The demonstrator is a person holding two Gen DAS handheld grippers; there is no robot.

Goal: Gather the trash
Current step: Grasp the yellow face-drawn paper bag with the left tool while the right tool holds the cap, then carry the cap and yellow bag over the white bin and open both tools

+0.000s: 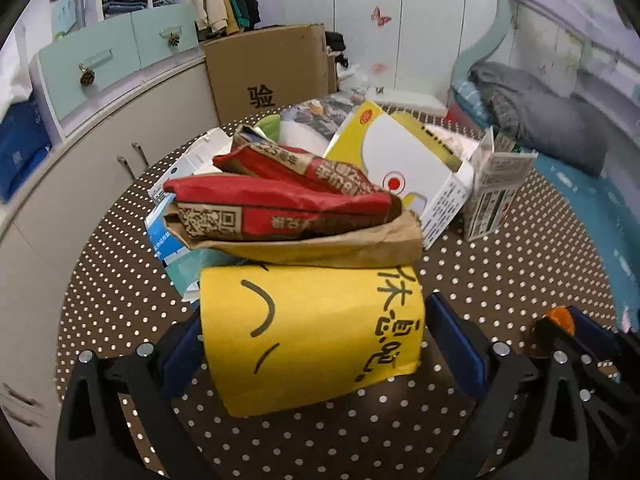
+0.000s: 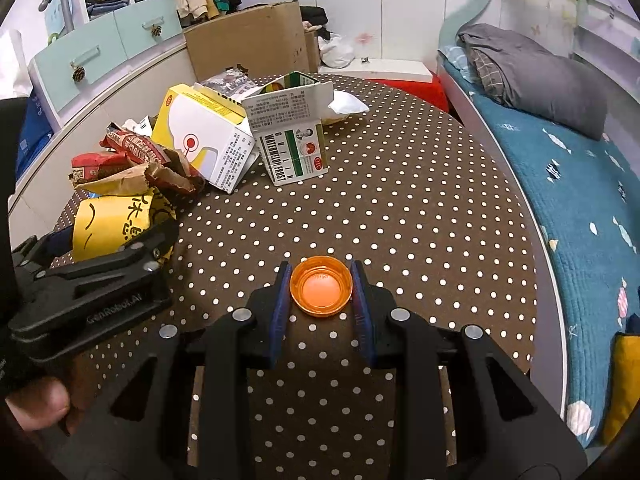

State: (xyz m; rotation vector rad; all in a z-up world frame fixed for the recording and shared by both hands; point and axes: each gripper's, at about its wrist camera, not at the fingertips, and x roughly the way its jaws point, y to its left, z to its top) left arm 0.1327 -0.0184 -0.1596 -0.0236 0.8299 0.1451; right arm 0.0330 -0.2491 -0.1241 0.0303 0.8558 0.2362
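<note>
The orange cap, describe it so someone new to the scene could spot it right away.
On the polka-dot table, look at the near side, away from the trash pile. The orange cap sits open side up between the right hand-held gripper's blue pads; it is the only small round thing there.

Bed (image 2: 560, 168) with teal quilt, pale wardrobe wall (image 1: 400, 20), mint drawers (image 1: 100, 64).

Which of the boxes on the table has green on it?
The watermelon frost box, standing open-topped beside the yellow-and-white box with the red dot. Only it has green stripes.
</note>
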